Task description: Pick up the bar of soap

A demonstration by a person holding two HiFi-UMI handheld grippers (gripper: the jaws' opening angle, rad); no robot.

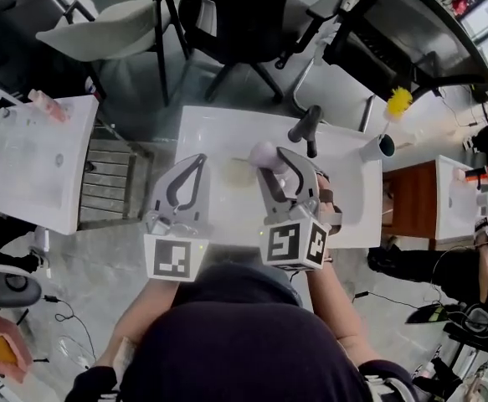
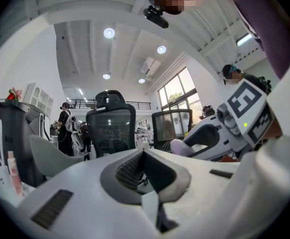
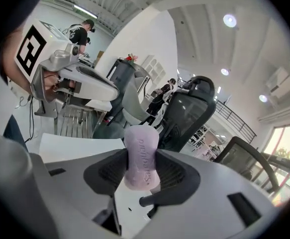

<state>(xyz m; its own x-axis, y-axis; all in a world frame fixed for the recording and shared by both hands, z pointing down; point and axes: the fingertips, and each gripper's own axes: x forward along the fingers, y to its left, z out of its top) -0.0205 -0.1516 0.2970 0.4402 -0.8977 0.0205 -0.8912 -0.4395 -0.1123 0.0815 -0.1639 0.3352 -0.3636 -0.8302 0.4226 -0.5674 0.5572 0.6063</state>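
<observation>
Two pairs of jaws are mine, and only the right gripper (image 3: pixel 142 169) has work in it: its jaws stand a bar's thickness apart, pressed flat on the soap (image 3: pixel 141 148) from both sides. The bar stands on end between my pads, pinched low down, so most of its pale lilac length sticks up past my fingertips and only a short stub hangs under them. Below the stub I see the white table (image 1: pixel 218 132) with a gap between, so I judge the bar lifted clear and the pick-up as good as made. My left gripper (image 2: pixel 144 156) hangs off to the side, its jaws brought together at the tips with nothing between them; it takes no part in this. What worries me is the grip itself. Soap is slick and rounded, and I hold it on a narrow band near one end. If I squeeze harder, it may squirt up and out from between my pads. If I ease off, it may slide down through them onto the table. Since the long end rides above my tips, a quick swing or a roll of the wrist could also make the bar turn between the pads and tip over sideways. Just ahead of my right fingertips a black tap (image 1: pixel 305 130) stands on the table, and a careless push forward would knock the bar against it and lever it loose.
</observation>
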